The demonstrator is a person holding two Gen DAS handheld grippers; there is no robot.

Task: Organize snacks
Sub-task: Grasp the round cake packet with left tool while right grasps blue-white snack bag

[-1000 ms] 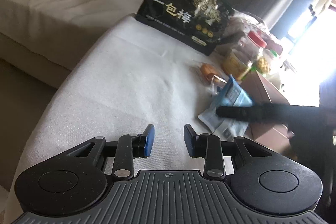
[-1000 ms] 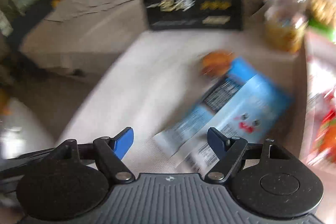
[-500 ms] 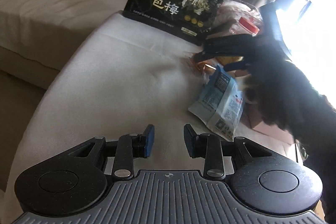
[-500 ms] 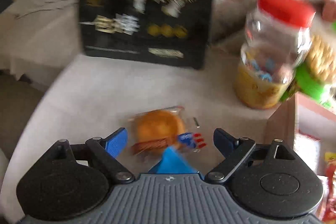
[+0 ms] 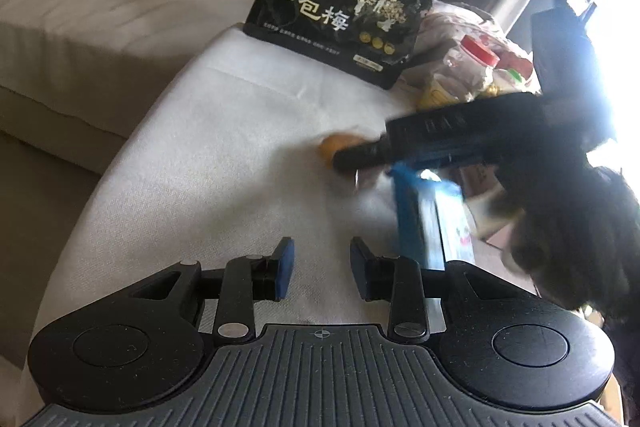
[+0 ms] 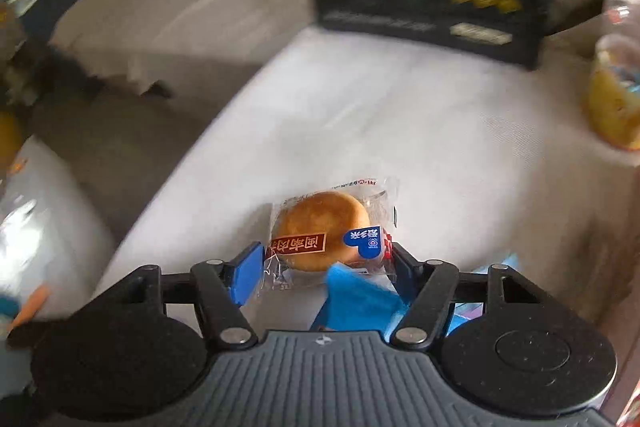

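The right gripper (image 6: 324, 269), jaws apart, straddles the wrapped pastry (image 6: 322, 231); the left gripper (image 5: 320, 267) idles open, well apart.

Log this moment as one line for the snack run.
right gripper: open, straddling wrapped pastry on white cloth | left gripper: open, empty | blue packet: beside pastry | black bag: upright behind

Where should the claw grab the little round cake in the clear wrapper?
Pinch the cake across its round sides, coming in low from the near edge like the right claw does now. It lies flat on the cloth, and the wrapper's loose ends would probably slip.
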